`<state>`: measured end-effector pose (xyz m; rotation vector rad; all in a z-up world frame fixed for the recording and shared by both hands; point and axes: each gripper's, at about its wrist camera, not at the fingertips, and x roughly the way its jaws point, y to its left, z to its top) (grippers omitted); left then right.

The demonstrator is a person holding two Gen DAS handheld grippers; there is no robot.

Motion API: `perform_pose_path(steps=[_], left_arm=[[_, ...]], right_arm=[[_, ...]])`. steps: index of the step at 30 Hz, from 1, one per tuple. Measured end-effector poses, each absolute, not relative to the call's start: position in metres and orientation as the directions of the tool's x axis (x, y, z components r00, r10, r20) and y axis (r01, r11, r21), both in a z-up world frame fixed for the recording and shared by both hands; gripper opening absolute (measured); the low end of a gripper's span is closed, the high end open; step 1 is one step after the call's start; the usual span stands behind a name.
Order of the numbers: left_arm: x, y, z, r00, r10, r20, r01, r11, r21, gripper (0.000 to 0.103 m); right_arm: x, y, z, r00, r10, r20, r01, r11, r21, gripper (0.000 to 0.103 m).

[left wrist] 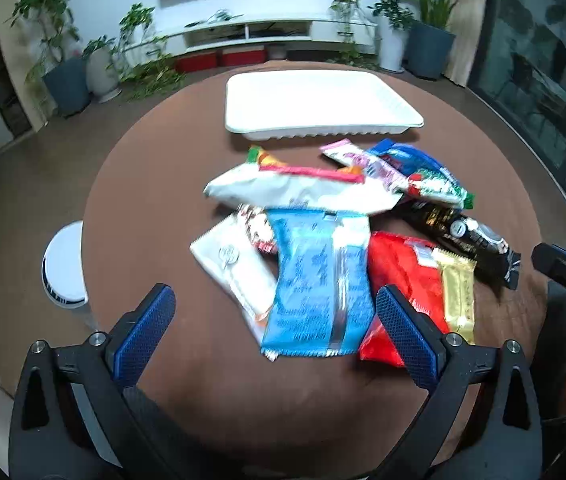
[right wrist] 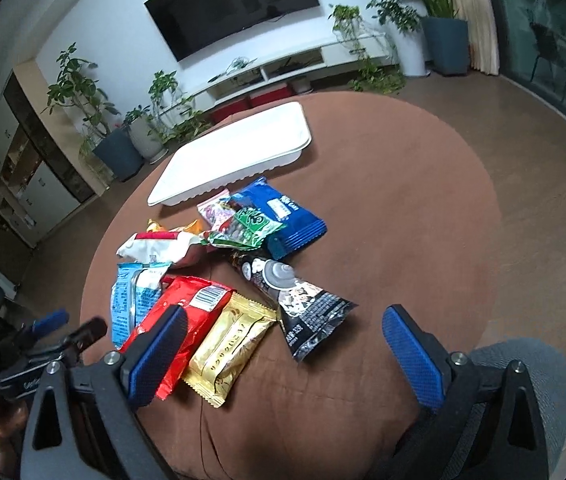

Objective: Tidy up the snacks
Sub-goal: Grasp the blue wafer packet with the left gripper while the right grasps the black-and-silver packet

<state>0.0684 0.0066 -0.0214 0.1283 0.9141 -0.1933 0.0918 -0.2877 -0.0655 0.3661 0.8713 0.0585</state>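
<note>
A: Round brown table (left wrist: 155, 184), cloth-like; what lies on it?

B: Crinkly foil and plastic snack packets (left wrist: 319, 280) heaped at centre. Rectangular white tray (left wrist: 323, 124) with ribbed wall at 12 o'clock, just beyond.

A: Tools?

B: Left gripper (left wrist: 275, 300) spread wide, light blue packet (left wrist: 315, 304) between its fingers, contact unclear. Right gripper (right wrist: 283, 320) spread, gold packet (right wrist: 231, 344) between pads.

A: Room?

B: Wall television (right wrist: 235, 4), potted plants (left wrist: 49, 28).

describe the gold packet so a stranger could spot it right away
On the round brown table, look at the snack pile in front of the white tray. At its near edge, between the red packet and the black packet, lies the gold packet, the only metallic gold one.
</note>
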Motion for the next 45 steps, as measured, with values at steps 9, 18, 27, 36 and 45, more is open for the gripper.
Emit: perform_pose_path(steps=[9, 18, 27, 36, 45], left_arm=[[0.099, -0.012, -0.035, 0.514, -0.172, -0.841, 0.326, 0.945, 0.006, 0.056], [0.11, -0.024, -0.052, 0.473, -0.156, -0.867, 0.361, 0.932, 0.029, 0.066], [0.125, -0.032, -0.071, 0.447, -0.116, -0.887, 0.37, 0.927, 0.066, 0.07], [0.133, -0.027, -0.073, 0.431, -0.19, -0.882, 0.389, 0.921, -0.008, 0.048], [0.127, -0.016, -0.063, 0.421, -0.27, -0.866, 0.398, 0.913, -0.092, 0.035]], right_arm=[[0.106, -0.289, -0.069, 0.593, 0.204, -0.779, 0.054, 0.955, 0.292, 0.094], [0.108, -0.286, -0.075, 0.571, 0.212, -0.793, 0.047, 0.956, 0.289, 0.093], [0.109, -0.285, -0.078, 0.562, 0.214, -0.799, 0.049, 0.956, 0.29, 0.093], [0.114, -0.284, -0.084, 0.543, 0.233, -0.807, 0.012, 0.959, 0.284, 0.088], [0.139, -0.292, -0.084, 0.477, 0.315, -0.821, -0.076, 0.945, 0.318, 0.083]])
